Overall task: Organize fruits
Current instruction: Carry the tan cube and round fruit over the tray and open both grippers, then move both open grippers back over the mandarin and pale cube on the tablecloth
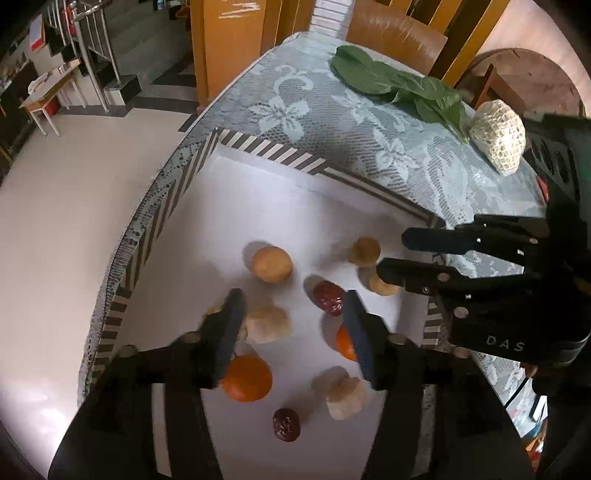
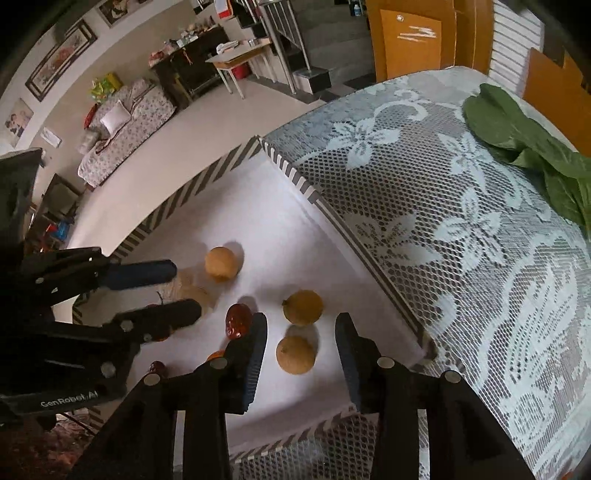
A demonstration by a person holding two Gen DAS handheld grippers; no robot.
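Note:
A white tray with a striped rim [image 1: 266, 147] [image 2: 295, 173] holds mixed fruit. In the left wrist view: a tan round fruit [image 1: 272, 264], two more tan ones [image 1: 365, 251] [image 1: 382, 286], two red dates [image 1: 328, 297] [image 1: 286, 424], two oranges [image 1: 246, 378] [image 1: 345, 343], and pale peeled pieces [image 1: 267, 324] [image 1: 343, 393]. My left gripper [image 1: 293, 321] is open above the pale piece and the date. My right gripper [image 2: 301, 345] is open, its fingers either side of a tan fruit [image 2: 295, 355]. Another tan fruit [image 2: 303, 307] and a date [image 2: 237, 320] lie just ahead.
The tray sits at the edge of a table with a pale blue lace cloth [image 1: 351, 122]. Green leaves [image 1: 399, 83] and a fruit in white foam netting [image 1: 498, 136] lie on the cloth at the back. Wooden chairs [image 1: 399, 33] stand behind; the floor drops off left.

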